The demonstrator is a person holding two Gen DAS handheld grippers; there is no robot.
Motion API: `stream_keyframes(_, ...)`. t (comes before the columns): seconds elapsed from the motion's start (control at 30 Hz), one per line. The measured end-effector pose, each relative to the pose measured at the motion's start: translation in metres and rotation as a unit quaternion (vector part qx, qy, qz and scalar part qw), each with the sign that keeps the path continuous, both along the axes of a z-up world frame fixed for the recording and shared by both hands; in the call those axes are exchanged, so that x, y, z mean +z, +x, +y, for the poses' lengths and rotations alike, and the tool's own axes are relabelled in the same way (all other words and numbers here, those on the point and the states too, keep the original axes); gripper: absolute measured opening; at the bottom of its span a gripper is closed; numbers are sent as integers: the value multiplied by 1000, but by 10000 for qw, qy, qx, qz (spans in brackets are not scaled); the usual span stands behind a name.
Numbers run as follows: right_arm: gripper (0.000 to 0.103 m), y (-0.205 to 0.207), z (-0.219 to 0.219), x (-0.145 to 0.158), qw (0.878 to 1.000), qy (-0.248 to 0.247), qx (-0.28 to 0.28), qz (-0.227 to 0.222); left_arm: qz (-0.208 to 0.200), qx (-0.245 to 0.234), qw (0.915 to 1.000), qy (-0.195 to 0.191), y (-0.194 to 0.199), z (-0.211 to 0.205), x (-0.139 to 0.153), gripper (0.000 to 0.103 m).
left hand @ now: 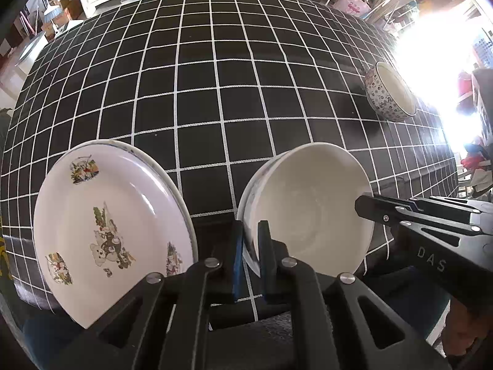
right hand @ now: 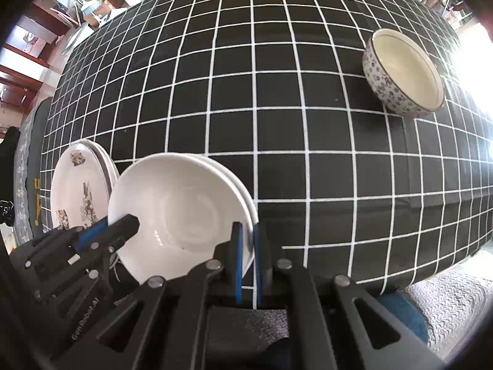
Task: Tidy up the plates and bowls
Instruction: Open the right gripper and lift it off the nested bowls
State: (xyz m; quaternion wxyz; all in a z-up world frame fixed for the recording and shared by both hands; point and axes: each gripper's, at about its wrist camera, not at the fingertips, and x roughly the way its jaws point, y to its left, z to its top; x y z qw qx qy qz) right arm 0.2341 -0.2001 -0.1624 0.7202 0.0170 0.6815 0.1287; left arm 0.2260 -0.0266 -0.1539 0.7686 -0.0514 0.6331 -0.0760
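Near front edge of checked tablecloth (left hand: 215, 92): white bowl (left hand: 308, 209) pinched at opposite rims, left gripper (left hand: 251, 231) and right gripper (right hand: 246, 234) both clamped; plates (left hand: 107, 225) beside, patterned bowl (right hand: 403, 77) well apart

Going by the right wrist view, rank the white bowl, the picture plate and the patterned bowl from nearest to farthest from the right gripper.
1. White bowl: its rim is clamped in the right gripper.
2. Picture plate: to the left, just beyond the white bowl.
3. Patterned bowl: far off at the upper right of the checked tablecloth.
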Motion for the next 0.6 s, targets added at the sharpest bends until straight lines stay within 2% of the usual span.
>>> stream_keyframes(0.4,10,-8,1,7,9998,-42,85,-178,-136,-36,9998,116,-7,4,16,8)
stream_keyframes(0.6,10,-8,-11,28,9991,138,-18,-409,-351,-60,9992,183,-9,0,37,8)
